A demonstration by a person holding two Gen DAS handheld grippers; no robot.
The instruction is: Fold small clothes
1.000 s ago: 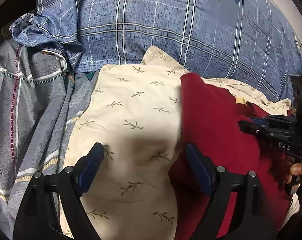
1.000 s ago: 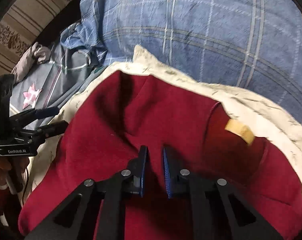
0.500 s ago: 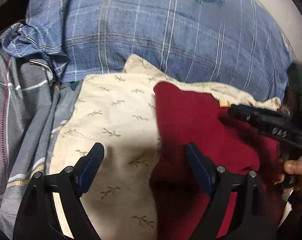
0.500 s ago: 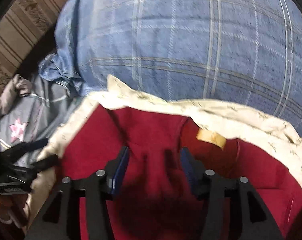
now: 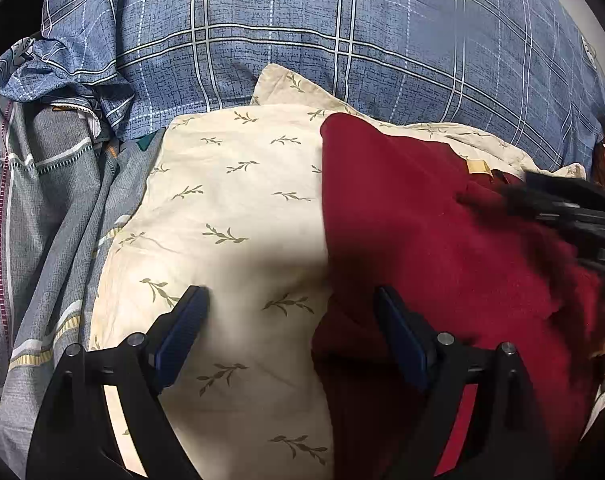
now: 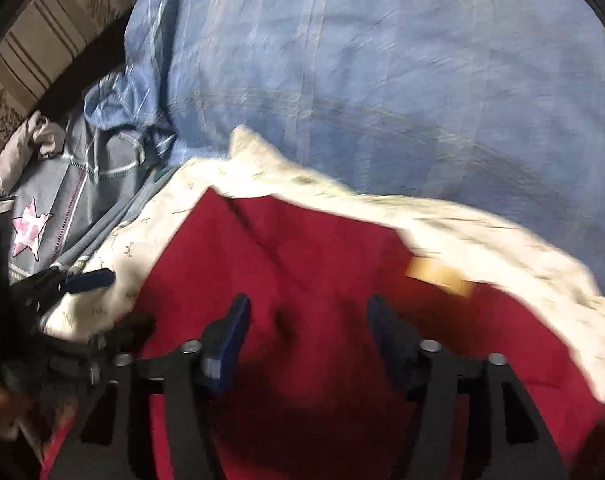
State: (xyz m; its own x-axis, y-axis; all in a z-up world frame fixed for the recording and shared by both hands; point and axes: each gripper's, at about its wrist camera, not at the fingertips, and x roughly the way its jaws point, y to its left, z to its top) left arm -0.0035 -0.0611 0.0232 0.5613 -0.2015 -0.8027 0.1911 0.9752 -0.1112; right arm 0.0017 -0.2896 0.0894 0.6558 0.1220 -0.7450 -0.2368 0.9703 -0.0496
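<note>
My left gripper (image 5: 290, 320) spread wide over red garment (image 5: 442, 248) edge on cream cloth (image 5: 230, 208), right gripper (image 6: 306, 320) wide, garment's long axis running away from me.

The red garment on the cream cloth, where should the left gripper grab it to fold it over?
Probably the red garment at its straight left edge, near the far corner, coming in from the cream cloth side. That edge lies flat and exposed, and the open left gripper already straddles it.
</note>
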